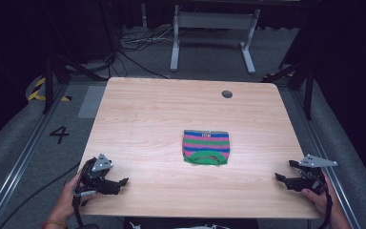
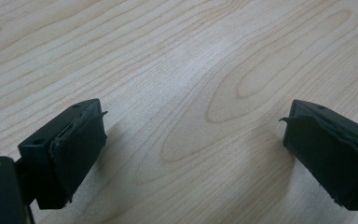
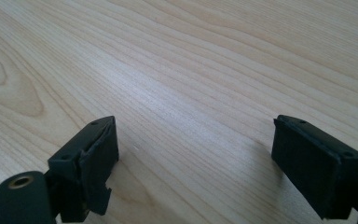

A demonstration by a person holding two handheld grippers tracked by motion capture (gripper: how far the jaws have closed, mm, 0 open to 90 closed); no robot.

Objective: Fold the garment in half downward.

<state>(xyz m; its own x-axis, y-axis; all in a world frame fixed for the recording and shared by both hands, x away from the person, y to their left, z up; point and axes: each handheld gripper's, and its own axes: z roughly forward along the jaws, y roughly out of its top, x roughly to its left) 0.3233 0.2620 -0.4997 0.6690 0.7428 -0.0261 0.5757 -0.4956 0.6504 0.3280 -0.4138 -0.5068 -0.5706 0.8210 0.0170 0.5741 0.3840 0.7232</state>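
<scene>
Work item: striped knitted garment [image 1: 206,147], folded into a compact rectangle, lying flat at counter centre, slightly right of the midline.
Support: wooden counter [image 1: 143,114]; a cable hole sits at its far right.
Left gripper [image 1: 123,182]: near-left corner, jaws spread wide, nothing between them, well apart from the garment.
Right gripper [image 1: 279,176]: near-right edge, jaws wide, nothing held, well apart from the garment.
Progress (judged): folding appears complete; both grippers parked clear.
Remaining (judged): none evident beyond possible tidying.
</scene>
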